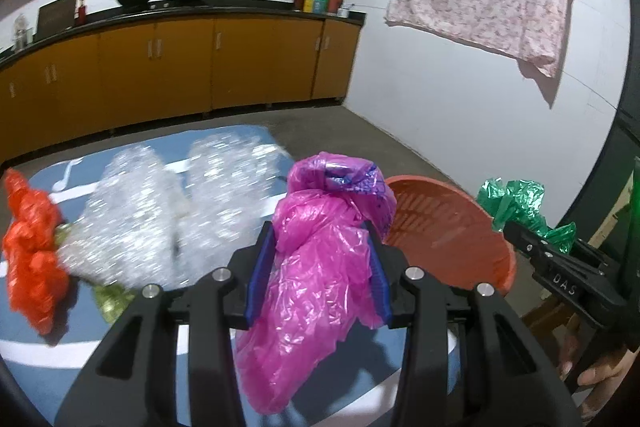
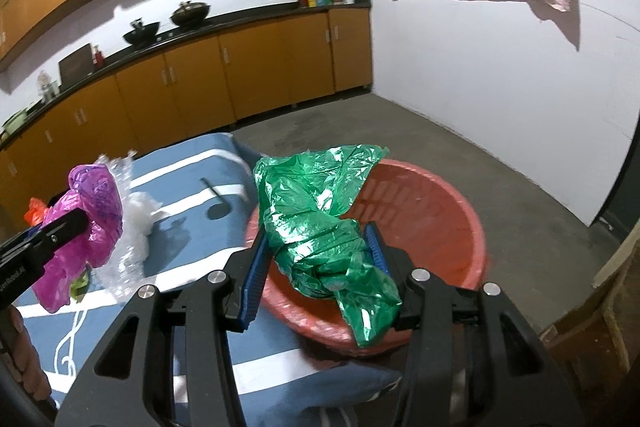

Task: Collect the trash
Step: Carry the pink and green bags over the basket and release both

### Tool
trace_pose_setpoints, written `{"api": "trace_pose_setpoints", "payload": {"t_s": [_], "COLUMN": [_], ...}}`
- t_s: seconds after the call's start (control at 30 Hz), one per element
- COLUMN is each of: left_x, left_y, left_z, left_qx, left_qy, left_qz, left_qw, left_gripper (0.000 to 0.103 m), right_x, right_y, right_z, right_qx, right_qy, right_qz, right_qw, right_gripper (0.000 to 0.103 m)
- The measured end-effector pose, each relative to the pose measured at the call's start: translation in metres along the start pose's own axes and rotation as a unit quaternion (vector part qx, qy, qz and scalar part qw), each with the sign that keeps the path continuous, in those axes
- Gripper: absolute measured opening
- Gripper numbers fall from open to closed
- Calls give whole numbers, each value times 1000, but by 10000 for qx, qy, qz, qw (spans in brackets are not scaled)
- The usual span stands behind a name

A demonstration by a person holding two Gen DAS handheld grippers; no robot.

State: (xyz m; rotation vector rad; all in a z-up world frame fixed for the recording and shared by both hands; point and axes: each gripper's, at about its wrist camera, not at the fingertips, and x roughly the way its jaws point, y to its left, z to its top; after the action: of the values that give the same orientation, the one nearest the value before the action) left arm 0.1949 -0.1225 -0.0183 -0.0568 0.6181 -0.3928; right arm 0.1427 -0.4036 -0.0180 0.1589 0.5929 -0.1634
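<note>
My left gripper (image 1: 320, 267) is shut on a crumpled pink plastic bag (image 1: 320, 267) and holds it above the blue cloth, just left of the red basin (image 1: 444, 227). My right gripper (image 2: 316, 259) is shut on a crumpled green plastic bag (image 2: 320, 211) and holds it over the near left rim of the red basin (image 2: 432, 211). The green bag (image 1: 516, 203) and right gripper also show at the right of the left wrist view. The pink bag (image 2: 88, 211) shows at the left of the right wrist view. An orange plastic bag (image 1: 32, 247) and clear bubble wrap (image 1: 168, 211) lie on the cloth.
A blue cloth with white stripes (image 2: 192, 187) covers the surface under the trash. A small green scrap (image 1: 110, 301) lies near the orange bag. Orange cabinets and a black counter (image 1: 180, 11) stand behind. A wooden piece (image 2: 600, 315) stands at the right.
</note>
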Motion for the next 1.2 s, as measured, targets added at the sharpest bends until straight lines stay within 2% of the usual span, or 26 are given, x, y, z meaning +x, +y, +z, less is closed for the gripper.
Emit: {"api": "trace_pose_setpoints", "payload": {"t_s": [0.27, 0.47, 1.07, 1.2], "left_x": [43, 74, 122, 134], "left_y": [-41, -60, -88, -92], "left_z": [16, 20, 16, 19], "left_qx": [142, 257, 340, 289], "left_qy": [89, 234, 539, 635], "left_qz": [-511, -713, -1009, -1053], "left_qw": [9986, 9968, 9928, 9920], "left_gripper": [42, 42, 43, 50], "right_x": [11, 21, 40, 43], "right_y": [-30, -44, -59, -66], "right_z": [10, 13, 25, 27], "right_qx": [361, 565, 878, 1076], "right_qy": [-91, -104, -228, -271], "right_qz": [-302, -422, -361, -231], "right_qw": [9988, 9975, 9952, 9936], "right_gripper": [47, 47, 47, 50]}}
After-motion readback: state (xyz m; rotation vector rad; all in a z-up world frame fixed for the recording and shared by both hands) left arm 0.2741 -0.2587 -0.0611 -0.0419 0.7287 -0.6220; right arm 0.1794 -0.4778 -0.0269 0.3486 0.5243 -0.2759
